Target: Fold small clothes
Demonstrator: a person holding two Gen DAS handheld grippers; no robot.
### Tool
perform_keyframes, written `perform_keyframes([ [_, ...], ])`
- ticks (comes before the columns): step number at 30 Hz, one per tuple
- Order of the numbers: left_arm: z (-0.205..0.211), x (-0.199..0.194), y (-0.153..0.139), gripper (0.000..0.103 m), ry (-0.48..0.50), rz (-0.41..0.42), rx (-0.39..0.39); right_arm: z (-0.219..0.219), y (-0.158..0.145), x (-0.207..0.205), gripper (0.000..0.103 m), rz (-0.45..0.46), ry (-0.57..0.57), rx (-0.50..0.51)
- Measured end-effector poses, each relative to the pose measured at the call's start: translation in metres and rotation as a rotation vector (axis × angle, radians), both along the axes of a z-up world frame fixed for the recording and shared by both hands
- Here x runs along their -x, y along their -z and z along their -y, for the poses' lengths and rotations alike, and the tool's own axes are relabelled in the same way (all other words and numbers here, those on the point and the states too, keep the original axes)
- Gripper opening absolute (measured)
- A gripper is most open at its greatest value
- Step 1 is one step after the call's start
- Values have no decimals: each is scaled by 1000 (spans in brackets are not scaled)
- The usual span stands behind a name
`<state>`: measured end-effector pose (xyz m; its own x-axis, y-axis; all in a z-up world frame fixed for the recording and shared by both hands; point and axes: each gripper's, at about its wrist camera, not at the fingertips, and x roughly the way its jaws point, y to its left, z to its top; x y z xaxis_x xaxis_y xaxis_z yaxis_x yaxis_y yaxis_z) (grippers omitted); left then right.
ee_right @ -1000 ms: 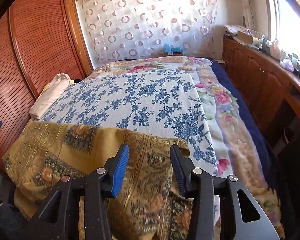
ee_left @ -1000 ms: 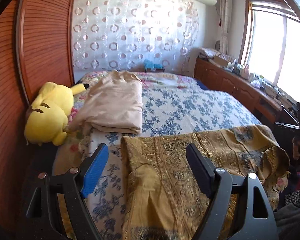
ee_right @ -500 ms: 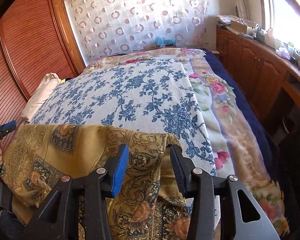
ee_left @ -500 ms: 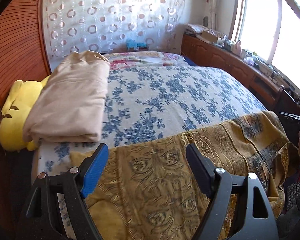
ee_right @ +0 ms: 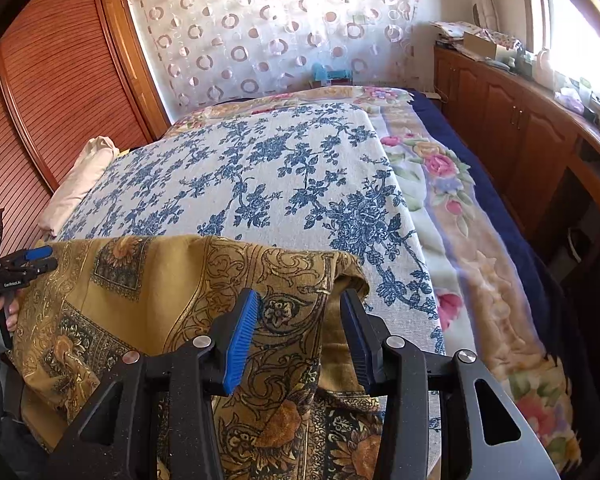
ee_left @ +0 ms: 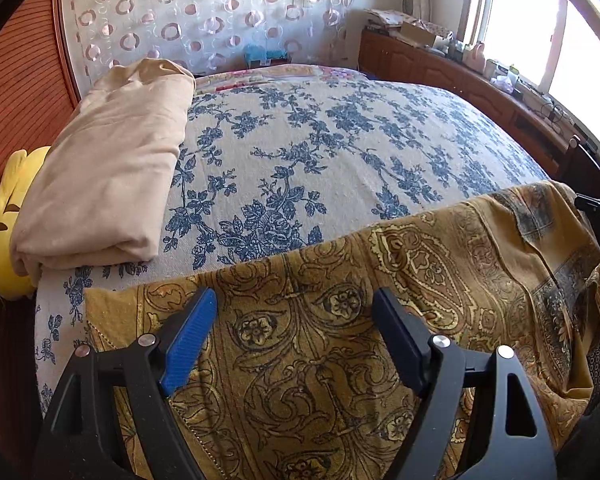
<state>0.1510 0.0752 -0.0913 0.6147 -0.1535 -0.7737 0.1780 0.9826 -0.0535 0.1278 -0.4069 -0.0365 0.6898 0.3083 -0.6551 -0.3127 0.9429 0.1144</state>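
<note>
Garment: a mustard-gold cloth [ee_left: 380, 280] with dark paisley and flower print, spread along the near edge of the bed [ee_left: 300, 140] and hanging over that edge toward the cameras; also seen from the right wrist [ee_right: 160, 280].
Garment's right end: bunched into a rolled fold [ee_right: 348, 276] at the near edge, well short of the bed's right side.
Left claw [ee_left: 294, 340]: fingers wide apart, nothing between them, poised over the cloth near its left end; whether the tips touch the fabric cannot be told.
Left claw from the right wrist: seen at the far left [ee_right: 32, 260] beside the cloth's end, with a hand [ee_right: 4, 316] on its grip.
Right claw [ee_right: 300, 340]: fingers partly apart, straddling the cloth just below the rolled fold; fabric lies in the gap, and the pads do not appear to press on it.
Bed cover: white with blue flower sprays [ee_right: 280, 180]; a pastel floral blanket [ee_right: 460, 220] shows along the bed's right side.
Beige bundle [ee_left: 112, 168]: folded cloth lying along the bed's left edge, apart from the gold cloth.
Plush toy [ee_left: 8, 220]: yellow, wedged between the beige bundle and the wooden doors [ee_right: 60, 80].
Right of bed: wooden cabinets [ee_right: 520, 120] under a window.
</note>
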Motion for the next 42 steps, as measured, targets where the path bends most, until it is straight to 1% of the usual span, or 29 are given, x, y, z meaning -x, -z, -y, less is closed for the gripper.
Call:
perform_keyframes([
  [1, 3, 0, 1, 85, 7, -2, -14, 0, 0, -1, 45, -2, -2, 1],
  [3, 10, 1, 2, 87, 15, -3, -51, 0, 1, -2, 45, -5, -4, 3],
  [5, 10, 1, 2, 88, 15, -4, -49, 0, 1, -4, 45, -7, -5, 4],
  [7, 10, 1, 2, 92, 28, -10, -41, 1, 1, -7, 45, -12, -7, 1],
  [11, 11, -1, 3, 92, 29, -9, -46, 4, 3, -15, 45, -33, -7, -19],
  [19, 11, -1, 3, 92, 29, -9, -46, 10, 7, -34, 45, -86, 7, -89],
  [22, 11, -1, 3, 92, 29, -9, -46, 8, 7, -37, 44, -92, 0, -93],
  [23, 11, -1, 3, 92, 29, -9, -46, 6, 6, -37, 29, -88, -6, -89],
  [24, 11, 0, 3, 92, 29, -9, -45, 5, 5, -36, 10, -82, -21, -86],
  [25, 11, -1, 3, 92, 29, -9, -45, 3, 4, -35, 8, -71, -34, -79],
  [27, 10, -1, 3, 93, 29, -9, -45, 1, -5, -26, 6, -8, -33, -62],
  [29, 10, -1, 3, 92, 31, -10, -44, 4, -19, -10, 5, 78, -18, -58],
  [30, 10, 0, 3, 92, 31, -10, -44, 6, -25, -5, 4, 106, 2, -49],
  [32, 10, 0, 3, 93, 31, -10, -44, 14, -31, 1, 4, 123, 18, -75],
  [35, 10, 0, 3, 93, 31, -10, -43, 14, -25, -3, 4, 87, 19, -55],
  [37, 11, 0, 3, 93, 31, -10, -44, 11, -15, -11, 5, 22, 22, -44],
  [38, 10, 0, 3, 93, 30, -10, -44, 12, -11, -13, 6, 14, 36, -35],
  [39, 10, 0, 3, 93, 30, -10, -43, 12, -11, -14, 11, 19, 41, -33],
  [40, 10, 0, 3, 93, 31, -10, -43, 12, -11, -13, 12, 30, 40, -31],
  [41, 10, 0, 3, 93, 31, -10, -43, 12, -12, -9, 17, 46, 45, -21],
  [42, 10, 0, 3, 93, 31, -10, -43, 11, -14, -6, 23, 63, 54, -3],
])
